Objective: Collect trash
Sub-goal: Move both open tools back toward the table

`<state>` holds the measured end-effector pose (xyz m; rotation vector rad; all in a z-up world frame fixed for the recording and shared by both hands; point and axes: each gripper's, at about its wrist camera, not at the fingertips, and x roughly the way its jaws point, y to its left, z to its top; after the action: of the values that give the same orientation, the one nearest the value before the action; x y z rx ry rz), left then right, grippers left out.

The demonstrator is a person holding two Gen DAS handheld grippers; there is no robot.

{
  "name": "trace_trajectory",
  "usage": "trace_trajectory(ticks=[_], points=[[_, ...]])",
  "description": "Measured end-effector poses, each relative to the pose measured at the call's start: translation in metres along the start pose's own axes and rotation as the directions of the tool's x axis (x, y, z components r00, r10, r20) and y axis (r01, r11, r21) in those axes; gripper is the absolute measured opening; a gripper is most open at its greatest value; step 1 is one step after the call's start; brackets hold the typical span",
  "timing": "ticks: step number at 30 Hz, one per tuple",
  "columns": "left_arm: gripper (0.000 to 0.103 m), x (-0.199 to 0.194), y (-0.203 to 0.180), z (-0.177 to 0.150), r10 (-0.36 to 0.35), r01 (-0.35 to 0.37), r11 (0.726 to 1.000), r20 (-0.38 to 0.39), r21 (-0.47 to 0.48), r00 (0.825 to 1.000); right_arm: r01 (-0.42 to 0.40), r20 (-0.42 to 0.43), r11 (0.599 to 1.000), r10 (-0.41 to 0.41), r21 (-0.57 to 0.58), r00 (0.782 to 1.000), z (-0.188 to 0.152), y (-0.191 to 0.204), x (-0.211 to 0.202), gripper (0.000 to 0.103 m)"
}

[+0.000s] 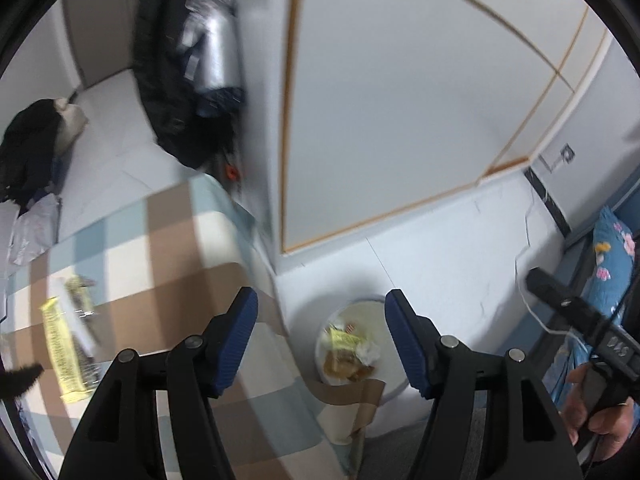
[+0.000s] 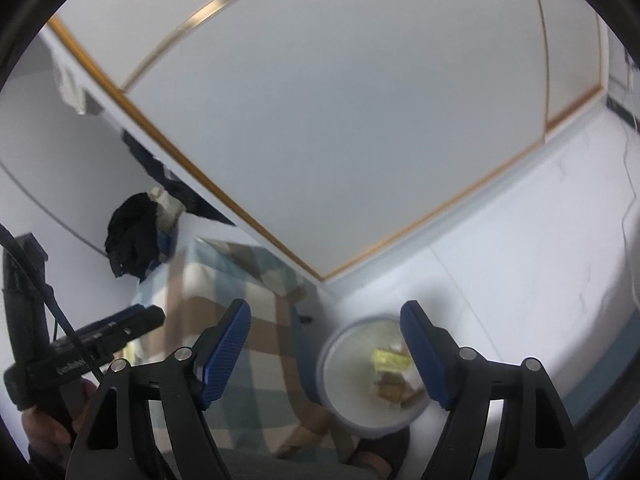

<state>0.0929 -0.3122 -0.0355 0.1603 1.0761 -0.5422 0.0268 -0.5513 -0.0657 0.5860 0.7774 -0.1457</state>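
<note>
Yellow wrappers (image 1: 66, 354) on checked cloth (image 1: 168, 248), white bin (image 2: 360, 380) beside.

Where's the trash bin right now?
The trash bin stands on the floor beside the checked blanket's hanging edge, below the wardrobe door; both wrist views show it low, right of centre, with wrappers inside.

Right tool (image 2: 325, 354) lower centre, jaws apart, nothing between — white bin (image 2: 340, 384) with yellow wrapper (image 2: 390, 360) lower right; checked cloth (image 2: 240, 296) at its left.
</note>
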Motion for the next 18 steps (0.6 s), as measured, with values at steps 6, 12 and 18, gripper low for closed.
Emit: trace_trajectory(ticks=[6, 12, 18], points=[[0.071, -0.033, 0.034, -0.003, 0.057, -0.05, 0.996, 0.099, -0.077, 0.993, -0.055, 0.078, 0.997, 0.059, -0.055, 0.995, 0.014, 0.056, -0.03, 0.084], [0.078, -0.075, 0.084, -0.013, 0.139, -0.098, 0.974, 0.198, -0.203, 0.97, -0.098, 0.123, 0.98, 0.12, -0.171, 0.985, 0.006, 0.119, -0.04, 0.088], [0.084, -0.111, 0.126, -0.03, 0.231, -0.147, 0.944, 0.275, -0.294, 0.933, -0.167, 0.128, 0.96, 0.199, -0.226, 0.972, -0.012, 0.163, -0.039, 0.093]])
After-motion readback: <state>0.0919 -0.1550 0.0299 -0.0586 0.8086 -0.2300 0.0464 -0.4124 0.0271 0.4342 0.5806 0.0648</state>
